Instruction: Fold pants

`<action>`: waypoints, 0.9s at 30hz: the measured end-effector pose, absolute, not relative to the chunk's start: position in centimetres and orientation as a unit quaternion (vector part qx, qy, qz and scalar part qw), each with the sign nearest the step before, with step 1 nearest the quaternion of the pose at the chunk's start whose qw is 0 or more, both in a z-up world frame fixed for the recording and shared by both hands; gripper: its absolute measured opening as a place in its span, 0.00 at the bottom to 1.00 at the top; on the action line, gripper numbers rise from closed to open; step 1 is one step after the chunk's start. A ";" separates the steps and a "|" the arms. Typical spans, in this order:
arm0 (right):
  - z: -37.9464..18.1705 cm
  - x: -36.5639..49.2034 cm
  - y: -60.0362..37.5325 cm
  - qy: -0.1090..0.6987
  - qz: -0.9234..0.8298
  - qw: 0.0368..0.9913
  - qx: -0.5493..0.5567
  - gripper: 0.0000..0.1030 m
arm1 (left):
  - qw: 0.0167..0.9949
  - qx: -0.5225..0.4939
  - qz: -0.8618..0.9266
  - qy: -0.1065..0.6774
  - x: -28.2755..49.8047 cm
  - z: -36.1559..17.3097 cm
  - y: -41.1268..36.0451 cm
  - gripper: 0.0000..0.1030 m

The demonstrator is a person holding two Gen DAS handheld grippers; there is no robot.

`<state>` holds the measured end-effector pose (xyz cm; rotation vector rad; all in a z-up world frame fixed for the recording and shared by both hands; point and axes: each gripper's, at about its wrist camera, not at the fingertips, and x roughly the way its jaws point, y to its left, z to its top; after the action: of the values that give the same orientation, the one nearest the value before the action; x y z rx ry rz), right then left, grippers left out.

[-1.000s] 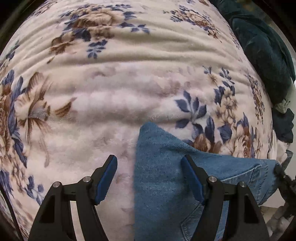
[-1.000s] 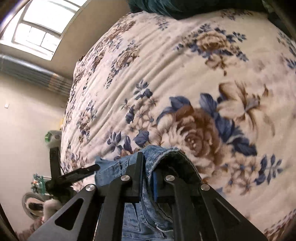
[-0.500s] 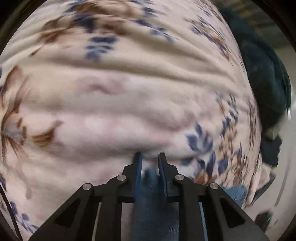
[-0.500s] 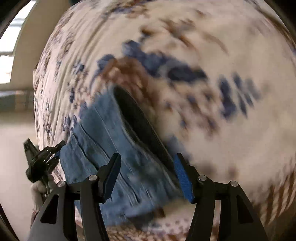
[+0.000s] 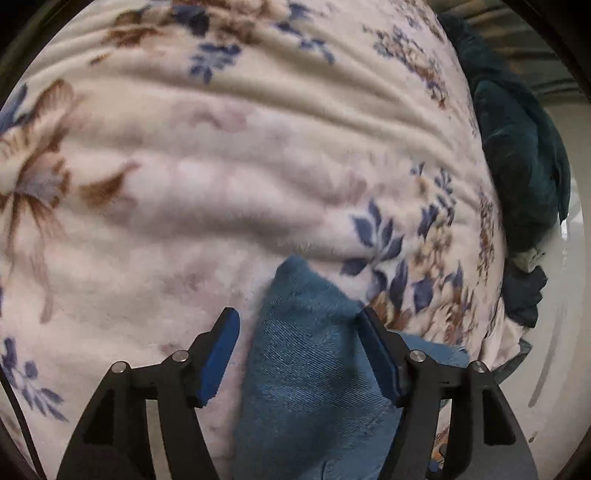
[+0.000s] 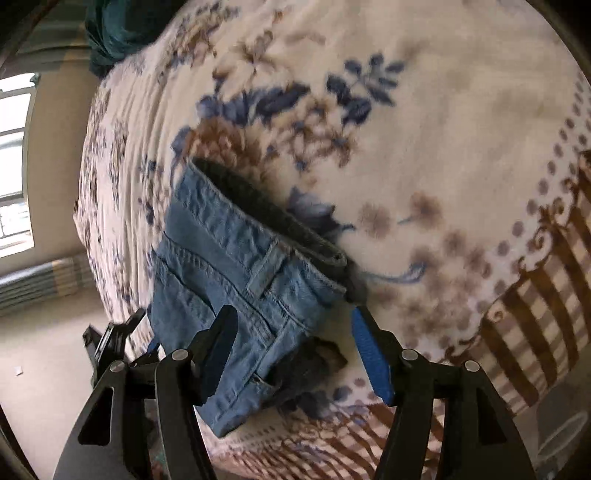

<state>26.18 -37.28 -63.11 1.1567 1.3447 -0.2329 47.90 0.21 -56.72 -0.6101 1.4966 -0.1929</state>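
Folded blue jeans (image 5: pixel 306 387) lie on a floral blanket (image 5: pixel 221 184). In the left wrist view a folded corner of the denim points away from me. My left gripper (image 5: pixel 297 321) straddles it, its jaws opening and the blue pads (image 5: pixel 218 354) clear of the cloth. In the right wrist view the jeans (image 6: pixel 221 251) show their waistband, a belt loop and a dark lining. My right gripper (image 6: pixel 294 317) hovers over that waistband end, its jaws also opening and gripping nothing. The left gripper (image 6: pixel 114 339) shows at the jeans' far left edge.
A heap of dark teal fabric (image 5: pixel 517 147) lies at the blanket's far right edge, and is seen again as dark teal fabric (image 6: pixel 118 29) at the top left. The blanket (image 6: pixel 443 147) has a striped brown border near me. A window (image 6: pixel 14 166) and bare floor (image 6: pixel 44 350) lie beyond the bed.
The left gripper shut on the denim corner, then opened off it. The right gripper let go of the waistband, opened, rolled and moved along the jeans, which now lie flat.
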 end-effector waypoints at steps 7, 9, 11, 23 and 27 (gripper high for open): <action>-69.2 27.4 -34.9 0.592 -0.081 0.555 0.579 0.29 | 0.693 -0.243 -0.090 0.673 48.0 -57.6 -1.0 0.63; -67.7 26.9 -34.9 0.578 -0.090 0.575 0.572 0.23 | 0.694 -0.237 -0.092 0.674 48.2 -57.6 -1.2 0.63; -65.7 25.5 -34.7 0.568 -0.091 0.597 0.559 0.19 | 0.696 -0.226 -0.095 0.674 48.4 -57.6 -1.6 0.63; -69.0 25.6 -36.1 0.639 -0.100 0.563 0.514 0.39 | 0.701 -0.183 -0.136 0.676 49.6 -59.0 -2.3 0.35; -68.6 27.0 -36.7 0.658 -0.094 0.556 0.499 0.45 | 0.695 -0.191 -0.133 0.680 49.7 -57.9 -2.2 0.40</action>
<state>27.01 -36.68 -68.62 1.1775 1.5543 -0.2212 49.66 -2.18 -57.93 -0.4256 1.5185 -0.2973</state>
